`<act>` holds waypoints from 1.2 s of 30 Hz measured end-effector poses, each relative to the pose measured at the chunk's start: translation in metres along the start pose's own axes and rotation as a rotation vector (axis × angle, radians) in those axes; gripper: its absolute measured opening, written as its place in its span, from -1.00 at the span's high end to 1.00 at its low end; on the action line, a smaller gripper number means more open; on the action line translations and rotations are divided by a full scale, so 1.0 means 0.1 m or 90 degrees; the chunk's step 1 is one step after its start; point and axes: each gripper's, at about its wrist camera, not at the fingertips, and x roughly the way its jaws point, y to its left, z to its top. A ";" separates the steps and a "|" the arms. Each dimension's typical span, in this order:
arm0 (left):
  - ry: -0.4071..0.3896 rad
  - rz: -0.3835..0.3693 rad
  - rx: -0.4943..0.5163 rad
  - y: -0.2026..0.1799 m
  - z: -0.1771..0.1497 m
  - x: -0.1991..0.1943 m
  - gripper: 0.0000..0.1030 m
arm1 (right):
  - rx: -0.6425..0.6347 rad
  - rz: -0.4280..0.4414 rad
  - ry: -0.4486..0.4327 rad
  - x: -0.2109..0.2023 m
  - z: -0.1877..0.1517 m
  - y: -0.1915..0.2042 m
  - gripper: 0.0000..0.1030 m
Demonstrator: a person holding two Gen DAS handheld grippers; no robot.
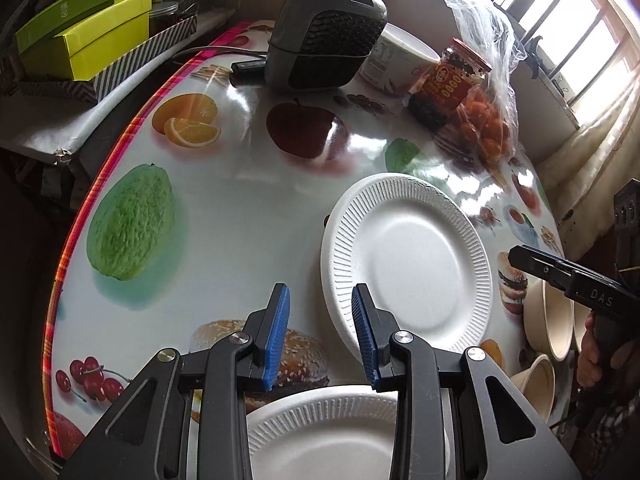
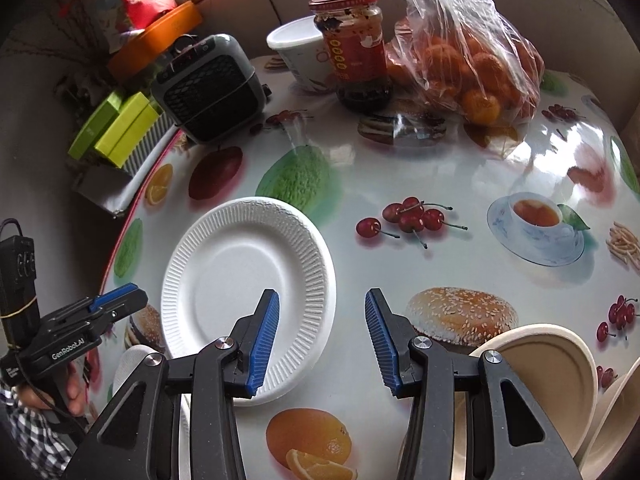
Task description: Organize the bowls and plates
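A paper plate [image 1: 408,264] lay flat near the middle of the round table [image 1: 240,208]. A second paper plate [image 1: 320,436] lay nearer, under the left gripper [image 1: 320,336]. Nested bowls [image 1: 548,328] sat right of the first plate, near the table edge. At the far side stood a small heater [image 1: 320,32], with a tub [image 1: 400,60], a jar [image 1: 448,80] and a bag of oranges [image 1: 488,120] to its right. Stacked boxes [image 1: 92,36] sat off the table, left.

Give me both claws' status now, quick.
Left claw: open, holding nothing, above a white plate.
Right claw: open, holding nothing.
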 end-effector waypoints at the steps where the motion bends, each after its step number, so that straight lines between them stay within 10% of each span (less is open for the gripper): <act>1: 0.003 -0.001 -0.001 0.00 0.01 0.03 0.35 | -0.001 0.002 0.005 0.03 0.00 0.00 0.13; 36: 0.028 -0.008 0.013 -0.11 0.07 0.25 0.65 | 0.016 0.009 0.057 0.34 0.00 -0.08 0.71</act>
